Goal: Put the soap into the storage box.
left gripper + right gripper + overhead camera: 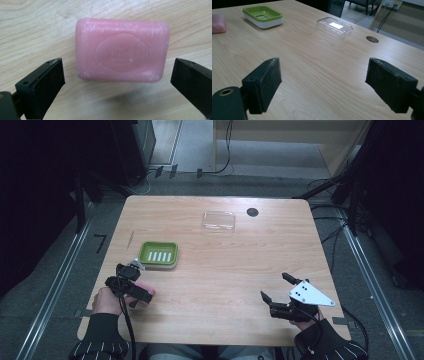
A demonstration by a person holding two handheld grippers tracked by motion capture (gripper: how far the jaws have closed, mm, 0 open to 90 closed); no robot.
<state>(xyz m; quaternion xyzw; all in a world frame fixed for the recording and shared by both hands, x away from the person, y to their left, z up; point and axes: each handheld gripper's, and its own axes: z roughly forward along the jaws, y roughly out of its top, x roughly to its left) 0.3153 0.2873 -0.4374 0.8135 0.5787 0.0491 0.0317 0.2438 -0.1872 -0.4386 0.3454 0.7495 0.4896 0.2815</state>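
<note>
The pink soap bar (122, 50) lies flat on the wooden surface (225, 265) near its left front edge, just in front of the green soap dish (158, 254). In the left gripper view its long axis runs across from one jaw to the other, stamped face up. The left hand-held gripper (117, 80) hangs over it with jaws spread wide, one at each short end, touching neither. The right hand-held gripper (276, 287) rests well apart at the front right, jaws also apart and empty. A clear lid (219, 220) lies toward the far edge.

Lab: floor rails (55, 285), cables (227, 150), dark curtains (35, 195).
</note>
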